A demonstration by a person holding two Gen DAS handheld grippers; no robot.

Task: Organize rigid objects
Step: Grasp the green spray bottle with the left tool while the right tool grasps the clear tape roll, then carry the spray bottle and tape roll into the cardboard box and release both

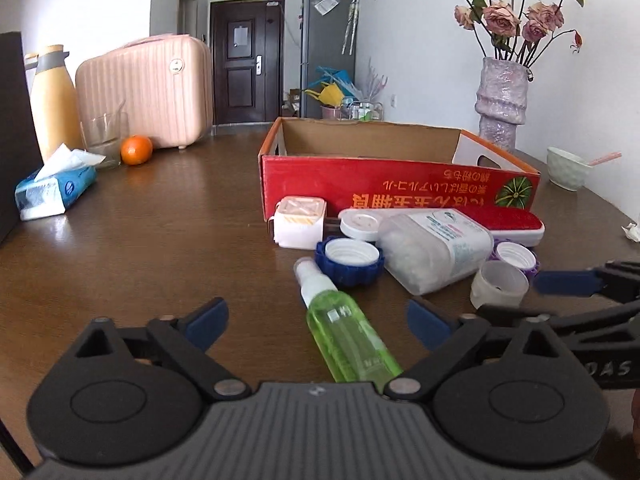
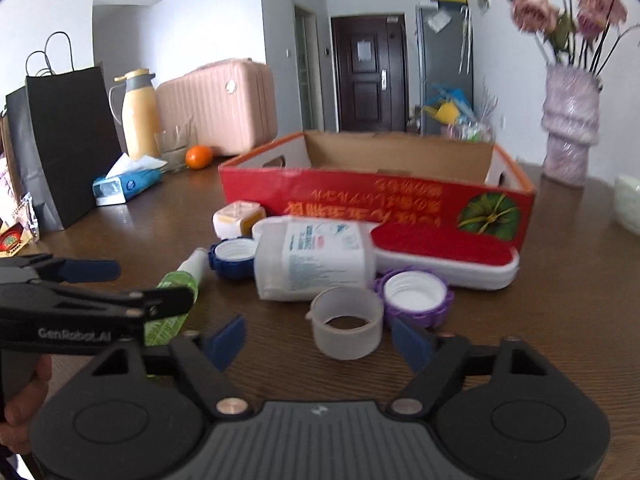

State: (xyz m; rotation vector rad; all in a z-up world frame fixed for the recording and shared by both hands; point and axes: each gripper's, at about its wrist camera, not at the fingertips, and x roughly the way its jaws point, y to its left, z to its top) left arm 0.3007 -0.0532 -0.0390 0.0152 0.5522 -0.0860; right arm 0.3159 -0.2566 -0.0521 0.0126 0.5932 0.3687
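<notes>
1. On the table [image 1: 160, 216], in front of the red box [image 1: 400, 184], all the small things are seen in one loose group; none of them is seen inside the box, though its floor is mostly hidden.
2. The box is judged to be the place for them, so the task is taken as hardly begun.
3. The left gripper [image 1: 316, 320] is held wide open, with the green bottle [image 1: 344, 332] lying between its fingers but not gripped.
4. The right gripper [image 2: 320, 338] is also wide open, and the tape ring [image 2: 346, 322] stands between its fingers, not yet clamped.
5. Behind the ring a purple cap [image 2: 416, 298] and a clear jar [image 2: 312, 258] on its side are seen, the jar just beside a blue cap [image 2: 232, 256].
6. A white square case [image 1: 300, 222], a round white lid [image 1: 362, 226] and a red brush [image 2: 444, 258] lie close against the box wall.
7. Left to be done, as it is judged: each of these pieces must be lifted and placed in the box.
</notes>
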